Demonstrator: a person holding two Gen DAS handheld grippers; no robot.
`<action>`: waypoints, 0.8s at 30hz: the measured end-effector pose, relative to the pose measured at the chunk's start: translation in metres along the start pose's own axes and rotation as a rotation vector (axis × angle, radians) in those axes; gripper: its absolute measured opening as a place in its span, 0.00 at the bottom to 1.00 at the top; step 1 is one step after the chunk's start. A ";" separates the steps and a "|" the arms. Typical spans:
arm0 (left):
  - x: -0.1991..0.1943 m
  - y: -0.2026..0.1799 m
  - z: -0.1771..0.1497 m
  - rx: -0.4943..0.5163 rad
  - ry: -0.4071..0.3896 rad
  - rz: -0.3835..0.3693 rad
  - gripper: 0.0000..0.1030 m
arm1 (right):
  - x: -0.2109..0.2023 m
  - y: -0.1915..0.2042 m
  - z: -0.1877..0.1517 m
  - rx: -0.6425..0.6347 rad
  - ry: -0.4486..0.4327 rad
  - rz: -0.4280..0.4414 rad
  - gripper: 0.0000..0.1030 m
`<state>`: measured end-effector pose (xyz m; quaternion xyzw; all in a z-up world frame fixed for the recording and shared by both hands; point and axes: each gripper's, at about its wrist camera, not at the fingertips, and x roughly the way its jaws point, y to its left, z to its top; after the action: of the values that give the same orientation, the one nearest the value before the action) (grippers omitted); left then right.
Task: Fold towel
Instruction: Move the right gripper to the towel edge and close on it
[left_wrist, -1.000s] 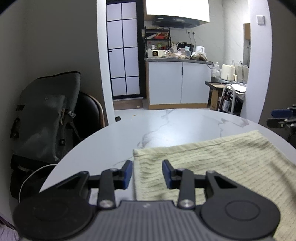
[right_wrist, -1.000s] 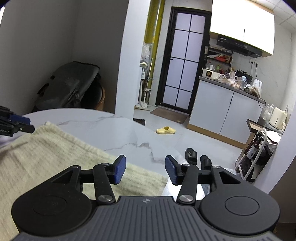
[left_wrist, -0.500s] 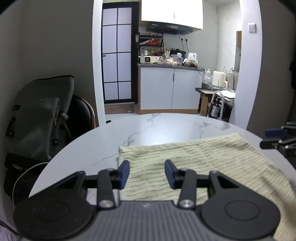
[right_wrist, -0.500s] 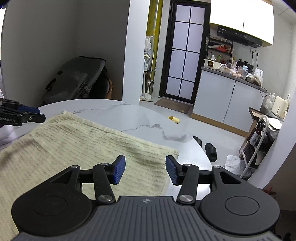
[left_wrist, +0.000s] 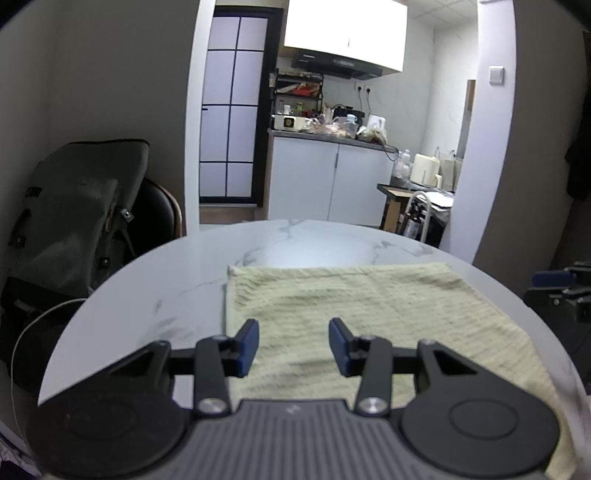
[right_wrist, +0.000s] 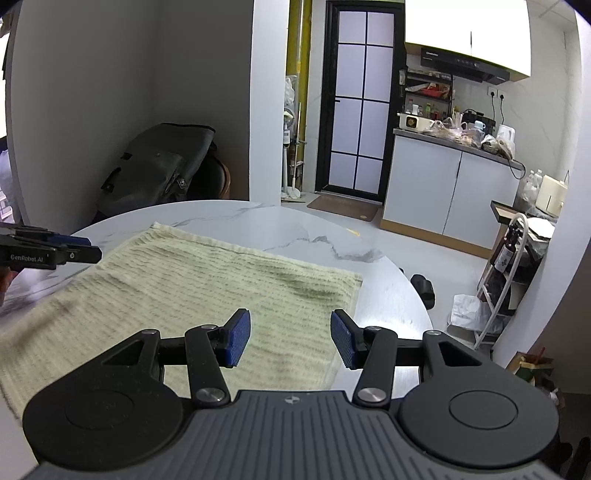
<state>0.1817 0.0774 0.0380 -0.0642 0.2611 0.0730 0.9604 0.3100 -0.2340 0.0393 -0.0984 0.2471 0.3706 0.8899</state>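
Pale yellow ribbed towel (left_wrist: 369, 306) lies flat on round white marble table (left_wrist: 177, 280), beneath and ahead of both grippers. Left gripper (left_wrist: 293, 345) fingers apart, empty; right gripper (right_wrist: 290, 338) likewise.

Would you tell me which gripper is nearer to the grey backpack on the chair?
Left. The left gripper hovers at the towel's edge on the backpack's side; the right gripper hovers at the opposite edge.
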 end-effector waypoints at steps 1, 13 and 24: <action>-0.002 -0.002 -0.002 0.003 0.002 -0.004 0.44 | -0.003 0.001 -0.003 0.007 0.004 0.001 0.51; -0.018 -0.014 -0.028 0.014 0.020 -0.039 0.44 | -0.029 0.016 -0.024 0.045 0.028 0.023 0.51; -0.037 -0.012 -0.043 -0.041 0.026 -0.110 0.44 | -0.047 0.029 -0.052 0.161 0.069 0.066 0.51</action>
<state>0.1308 0.0544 0.0212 -0.0993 0.2679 0.0245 0.9580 0.2421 -0.2606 0.0194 -0.0311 0.3097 0.3751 0.8732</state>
